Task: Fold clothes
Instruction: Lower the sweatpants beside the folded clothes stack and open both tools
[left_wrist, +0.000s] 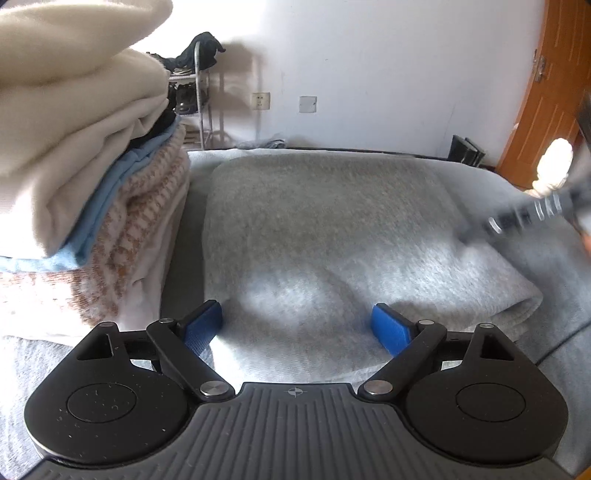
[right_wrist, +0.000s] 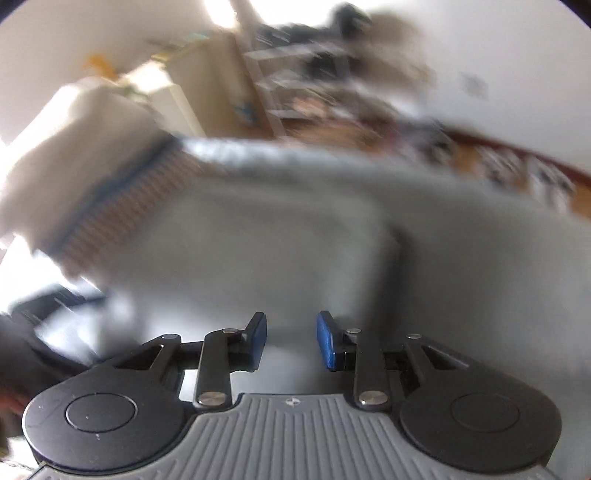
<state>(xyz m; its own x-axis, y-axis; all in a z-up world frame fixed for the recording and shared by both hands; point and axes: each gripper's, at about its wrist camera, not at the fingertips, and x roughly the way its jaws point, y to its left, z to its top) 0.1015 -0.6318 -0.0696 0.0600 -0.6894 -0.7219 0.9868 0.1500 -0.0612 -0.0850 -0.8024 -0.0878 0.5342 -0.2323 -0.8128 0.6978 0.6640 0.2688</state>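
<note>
A folded grey fleece garment (left_wrist: 332, 229) lies flat on the grey bed cover (left_wrist: 569, 266). My left gripper (left_wrist: 297, 326) hovers over the garment's near edge, jaws open wide, with nothing between its blue pads (left_wrist: 389, 328). My right gripper (left_wrist: 517, 218) appears as a blur at the garment's right side. In the right wrist view, which is smeared, the right gripper (right_wrist: 291, 341) has a narrow gap between its pads (right_wrist: 327, 343) and holds nothing. The grey garment (right_wrist: 277, 240) lies ahead of it.
A tall stack of folded clothes (left_wrist: 92, 177), cream, blue and brown-patterned, stands on the bed left of the garment; the same stack (right_wrist: 92, 166) appears in the right wrist view. A metal rack (left_wrist: 195, 92), white wall and wooden door (left_wrist: 546, 92) are behind the bed.
</note>
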